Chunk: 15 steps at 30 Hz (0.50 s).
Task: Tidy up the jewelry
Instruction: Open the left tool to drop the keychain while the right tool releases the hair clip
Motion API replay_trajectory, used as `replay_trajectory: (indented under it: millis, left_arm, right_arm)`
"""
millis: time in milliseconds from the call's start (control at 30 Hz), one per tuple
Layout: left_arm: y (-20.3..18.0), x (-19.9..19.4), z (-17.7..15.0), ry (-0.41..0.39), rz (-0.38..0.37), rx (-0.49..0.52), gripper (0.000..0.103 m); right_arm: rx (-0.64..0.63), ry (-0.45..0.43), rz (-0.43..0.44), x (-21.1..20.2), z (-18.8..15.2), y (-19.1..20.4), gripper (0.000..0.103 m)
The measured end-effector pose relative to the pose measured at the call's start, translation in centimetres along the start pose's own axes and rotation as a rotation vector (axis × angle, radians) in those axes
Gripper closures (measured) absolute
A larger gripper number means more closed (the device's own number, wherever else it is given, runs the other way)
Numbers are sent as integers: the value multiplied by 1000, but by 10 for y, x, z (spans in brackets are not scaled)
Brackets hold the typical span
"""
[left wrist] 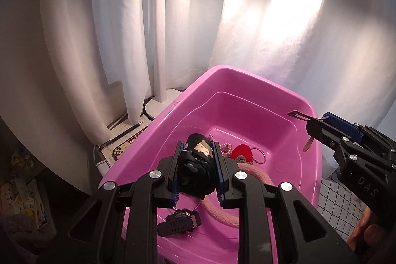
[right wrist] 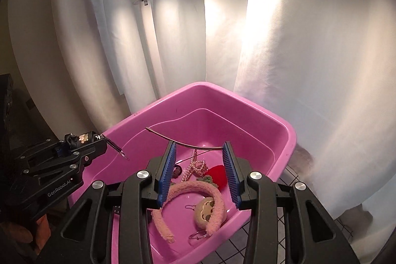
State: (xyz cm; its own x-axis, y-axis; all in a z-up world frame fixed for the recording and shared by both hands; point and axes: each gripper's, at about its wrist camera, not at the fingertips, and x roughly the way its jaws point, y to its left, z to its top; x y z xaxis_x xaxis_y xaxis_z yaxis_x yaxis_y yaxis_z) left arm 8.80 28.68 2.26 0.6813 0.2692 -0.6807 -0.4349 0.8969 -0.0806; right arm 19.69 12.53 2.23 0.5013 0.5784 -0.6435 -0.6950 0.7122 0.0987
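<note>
My left gripper (left wrist: 198, 145) is shut on a black pouch charm (left wrist: 195, 167) with a small doll face, held over the pink tub (left wrist: 153, 130). From the right wrist view it hangs at the tub's left rim as left gripper (right wrist: 104, 137), with the charm (right wrist: 81, 137) and its key ring sticking out. My right gripper (right wrist: 199, 144) grips a thin curved metal band (right wrist: 160, 135) across its blue pads, above the tub (right wrist: 279, 125). In the tub lie a pink fluffy headband (right wrist: 215, 194), pearl beads (right wrist: 195, 167), a red knitted piece (right wrist: 217, 173), a round plush face (right wrist: 205, 210) and a black watch (left wrist: 179, 220).
A white desk lamp (left wrist: 160, 66) stands behind the tub against white curtains. Pens lie on a gridded mat (left wrist: 126, 130) to the tub's left. A checked cloth (left wrist: 334, 202) covers the table on the right, beside a person's hand (left wrist: 363, 234).
</note>
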Motion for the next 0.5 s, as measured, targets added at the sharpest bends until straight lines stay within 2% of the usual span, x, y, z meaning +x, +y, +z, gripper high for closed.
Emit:
replay_trajectory:
  millis: [133, 267, 300, 333, 400, 500]
  left_arm:
    - [5, 25, -1, 82, -8, -9, 80]
    - [12, 42, -2, 155, -14, -31, 76]
    - [12, 44, -3, 165, -12, -33, 70]
    - [13, 46, -3, 172, -8, -35, 65]
    - [15, 46, -3, 174, 5, -43, 30]
    - [21, 44, 0, 149, 14, -58, 25]
  right_arm:
    - [14, 95, -1, 30, -2, -1, 65]
    - [24, 151, -19, 48, -2, -1, 65]
    - [25, 163, -30, 50, -2, -2, 57]
    - [26, 169, -45, 51, -1, -2, 41]
    - [29, 158, -63, 51, 1, -1, 32]
    - [34, 158, -74, 50, 2, -5, 32]
